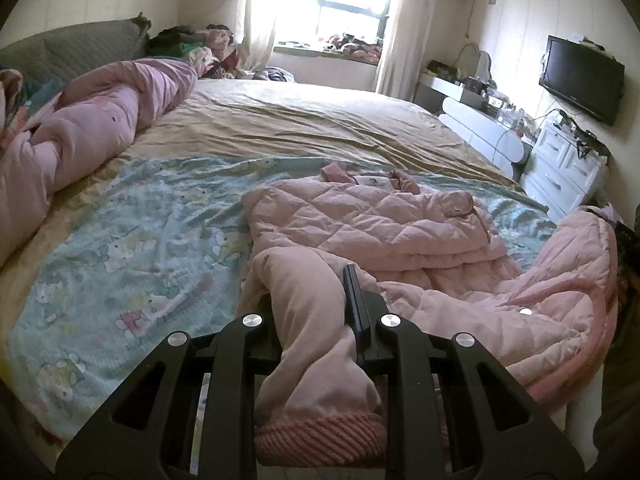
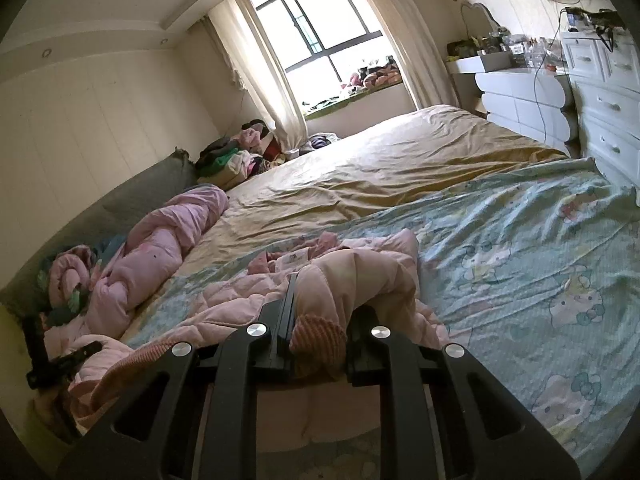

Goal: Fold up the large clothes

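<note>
A pink quilted jacket [image 1: 372, 216] lies partly folded on the blue cartoon-print sheet [image 1: 132, 240] at the near side of the bed. My left gripper [image 1: 312, 292] is shut on one sleeve [image 1: 316, 320], whose ribbed cuff [image 1: 320, 436] hangs back toward the camera. In the right wrist view my right gripper [image 2: 320, 300] is shut on the other sleeve [image 2: 352, 280], with its ribbed cuff [image 2: 318, 336] between the fingers. The jacket body [image 2: 224, 304] spreads to the left below it. The left gripper [image 2: 60, 360] shows at the far left edge there.
A rolled pink duvet [image 1: 80, 128] lies along the grey headboard [image 1: 80, 46]. A tan sheet [image 1: 300, 120] covers the far half of the bed. White drawers [image 1: 560, 164], a wall television [image 1: 580, 76] and a clothes pile [image 2: 240, 156] by the window stand around it.
</note>
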A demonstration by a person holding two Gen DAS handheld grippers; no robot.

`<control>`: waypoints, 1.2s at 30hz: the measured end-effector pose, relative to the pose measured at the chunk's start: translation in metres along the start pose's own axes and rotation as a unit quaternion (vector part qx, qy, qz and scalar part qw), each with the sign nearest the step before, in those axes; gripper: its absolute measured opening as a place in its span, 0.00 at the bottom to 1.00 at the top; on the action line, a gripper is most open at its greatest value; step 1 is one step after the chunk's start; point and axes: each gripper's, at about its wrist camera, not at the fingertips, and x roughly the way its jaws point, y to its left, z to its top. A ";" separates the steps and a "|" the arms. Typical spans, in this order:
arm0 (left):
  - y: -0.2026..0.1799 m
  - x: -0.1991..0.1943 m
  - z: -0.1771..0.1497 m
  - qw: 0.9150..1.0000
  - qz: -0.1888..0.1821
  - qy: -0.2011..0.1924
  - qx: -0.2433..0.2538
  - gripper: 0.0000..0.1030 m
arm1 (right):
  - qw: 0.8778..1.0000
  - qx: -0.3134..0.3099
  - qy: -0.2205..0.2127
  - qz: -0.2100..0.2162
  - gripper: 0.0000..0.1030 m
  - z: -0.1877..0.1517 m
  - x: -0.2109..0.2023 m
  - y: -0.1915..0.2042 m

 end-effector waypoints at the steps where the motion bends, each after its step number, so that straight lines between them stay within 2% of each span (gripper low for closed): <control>1: 0.000 0.001 0.001 1.000 0.001 -0.001 0.001 0.14 | 1.000 -0.001 0.000 -0.001 0.16 0.002 0.001 0.000; 17: 0.007 0.023 0.038 1.000 0.018 -0.010 -0.002 0.15 | 1.000 0.001 -0.014 -0.023 0.16 0.035 0.037 -0.003; 36: 0.013 0.062 0.066 0.999 0.033 -0.006 0.008 0.16 | 0.999 0.005 -0.005 -0.045 0.16 0.061 0.086 -0.016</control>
